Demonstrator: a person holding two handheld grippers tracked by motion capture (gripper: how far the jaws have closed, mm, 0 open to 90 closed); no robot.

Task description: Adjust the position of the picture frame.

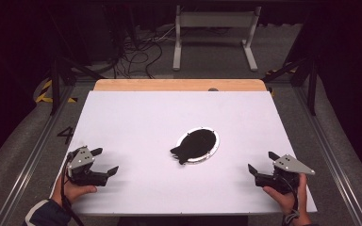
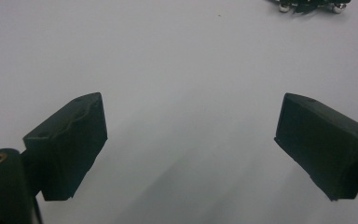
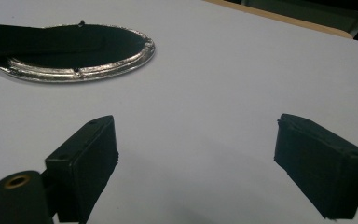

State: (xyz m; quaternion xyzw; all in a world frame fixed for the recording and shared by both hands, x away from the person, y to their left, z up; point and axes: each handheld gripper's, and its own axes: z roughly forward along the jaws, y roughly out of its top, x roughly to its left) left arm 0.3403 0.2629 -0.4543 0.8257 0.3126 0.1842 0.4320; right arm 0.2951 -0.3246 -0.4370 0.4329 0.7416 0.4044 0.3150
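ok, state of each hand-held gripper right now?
Left hand-held gripper: open, nothing between its jaws, over bare table.
Right hand-held gripper: open, holding nothing.

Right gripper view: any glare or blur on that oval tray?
Right gripper view: the silver tray rim catches bright highlights, the black item on it stays featureless dark, and the near jaws look soft. High view: table evenly lit, surroundings dim.

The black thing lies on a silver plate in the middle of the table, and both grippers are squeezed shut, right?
Not quite. Both grippers are open: the left gripper and right gripper show wide gaps in their own views. The black thing does lie on the silver plate.
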